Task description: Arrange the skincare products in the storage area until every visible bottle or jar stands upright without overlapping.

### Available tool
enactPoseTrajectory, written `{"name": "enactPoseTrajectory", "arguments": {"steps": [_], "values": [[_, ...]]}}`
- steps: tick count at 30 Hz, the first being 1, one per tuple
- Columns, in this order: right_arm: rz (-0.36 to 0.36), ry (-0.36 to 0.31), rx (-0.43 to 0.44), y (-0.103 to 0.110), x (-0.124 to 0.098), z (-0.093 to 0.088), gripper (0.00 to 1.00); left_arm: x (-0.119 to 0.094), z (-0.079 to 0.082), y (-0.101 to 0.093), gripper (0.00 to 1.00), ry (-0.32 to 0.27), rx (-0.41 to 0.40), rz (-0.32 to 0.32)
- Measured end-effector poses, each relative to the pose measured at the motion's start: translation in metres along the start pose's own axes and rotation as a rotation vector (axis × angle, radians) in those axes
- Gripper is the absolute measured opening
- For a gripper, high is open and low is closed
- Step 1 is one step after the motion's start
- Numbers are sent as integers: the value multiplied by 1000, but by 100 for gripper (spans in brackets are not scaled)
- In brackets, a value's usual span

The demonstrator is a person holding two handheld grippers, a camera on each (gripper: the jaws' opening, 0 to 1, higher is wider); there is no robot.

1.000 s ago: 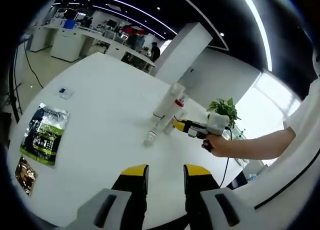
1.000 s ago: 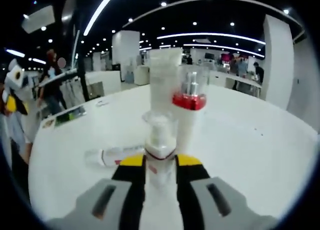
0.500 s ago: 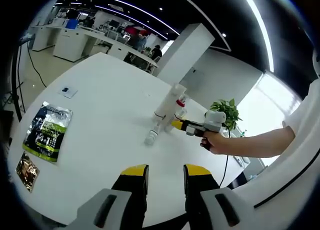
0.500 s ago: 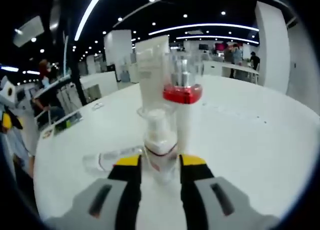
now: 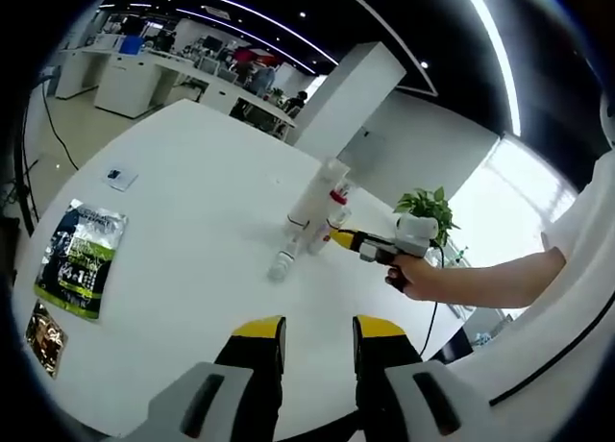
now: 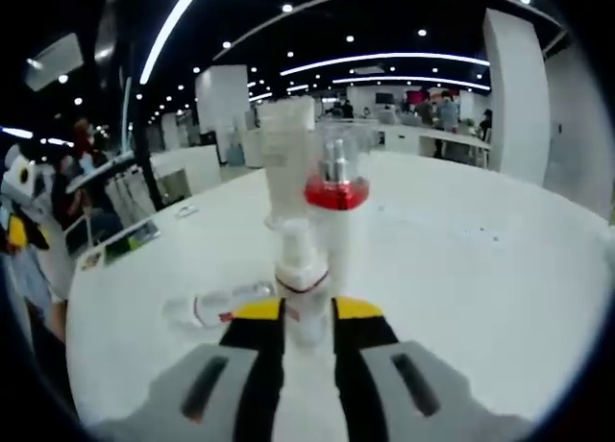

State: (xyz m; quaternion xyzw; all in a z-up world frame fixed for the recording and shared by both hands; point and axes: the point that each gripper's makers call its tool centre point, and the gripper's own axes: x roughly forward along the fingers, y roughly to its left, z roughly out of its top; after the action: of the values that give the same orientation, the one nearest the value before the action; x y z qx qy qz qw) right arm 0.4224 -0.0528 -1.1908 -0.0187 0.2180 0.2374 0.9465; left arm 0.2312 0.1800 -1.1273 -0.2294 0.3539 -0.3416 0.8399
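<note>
White table (image 5: 192, 269) had the skincare stuff bunched up near its middle. Right gripper (image 6: 297, 312) was clamped on a small pump bottle (image 6: 300, 279), holding it upright just in front of a tall white tube (image 6: 284, 163) and a red-collared bottle (image 6: 333, 202). One clear bottle (image 6: 216, 305) lay on its side just left of the pump bottle. Left gripper (image 5: 318, 329) hung well back from the tube with its fingers apart, holding nothing. Green packet (image 5: 77, 259) and a smaller gold packet (image 5: 40, 334) sat far off to the tube's left.
</note>
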Motion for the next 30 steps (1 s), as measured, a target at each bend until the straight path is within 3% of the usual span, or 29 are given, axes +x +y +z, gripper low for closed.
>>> {"name": "enactPoseTrajectory", "arguments": {"steps": [9,20,25,30], "values": [[17,2,-13,1,4,3,11,-4,0,4,28,-9,-8,10],[5,16,-22,0,4,1,12,-4,-5,6,28,-3,-14,14],[-1,-2,12,-3,0,5,14,-2,-4,5,28,1,-11,3],[6,20,3,3,-9,-1,17,6,-3,2,28,12,-9,-18]]}}
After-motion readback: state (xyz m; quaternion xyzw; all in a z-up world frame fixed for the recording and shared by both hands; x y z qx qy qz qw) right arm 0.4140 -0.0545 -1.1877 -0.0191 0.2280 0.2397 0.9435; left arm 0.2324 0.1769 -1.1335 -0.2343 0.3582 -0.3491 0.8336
